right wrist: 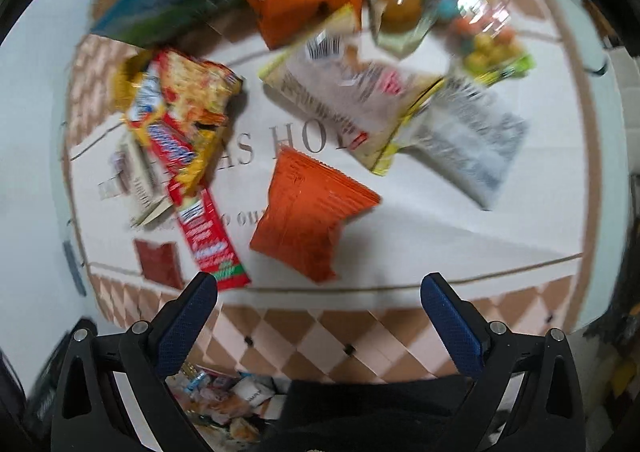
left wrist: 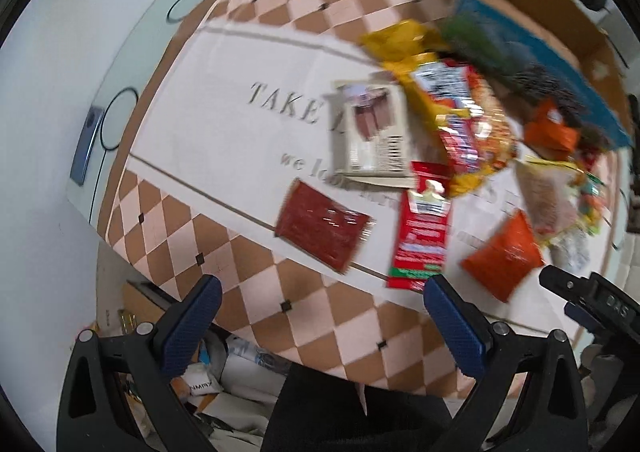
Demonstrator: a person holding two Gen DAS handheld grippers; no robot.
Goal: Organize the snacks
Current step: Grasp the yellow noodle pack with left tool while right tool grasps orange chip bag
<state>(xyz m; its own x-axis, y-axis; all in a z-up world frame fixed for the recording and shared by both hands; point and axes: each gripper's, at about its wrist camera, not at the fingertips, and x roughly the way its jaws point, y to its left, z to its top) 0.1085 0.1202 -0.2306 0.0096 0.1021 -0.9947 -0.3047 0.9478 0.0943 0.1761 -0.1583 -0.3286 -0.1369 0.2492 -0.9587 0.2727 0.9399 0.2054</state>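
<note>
Both grippers, left [left wrist: 320,316] and right [right wrist: 320,312], hover with fingers wide, empty, above the bench [left wrist: 224,124]; orange packet [right wrist: 312,216] lies mid-frame, red bar [right wrist: 212,244] lower left.

Both wrist views above snack-strewn mat [left wrist: 224,132]

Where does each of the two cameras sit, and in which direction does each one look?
Left wrist view: sits on the left gripper, jaws open, looking down over the near edge of the tablecloth; the right gripper's body shows at the right.
Right wrist view: sits on the right gripper, jaws open, looking down at the snack pile further right.
Shared: orange packet, long red bar, dark red packet, blue-edged cardboard box.
</note>
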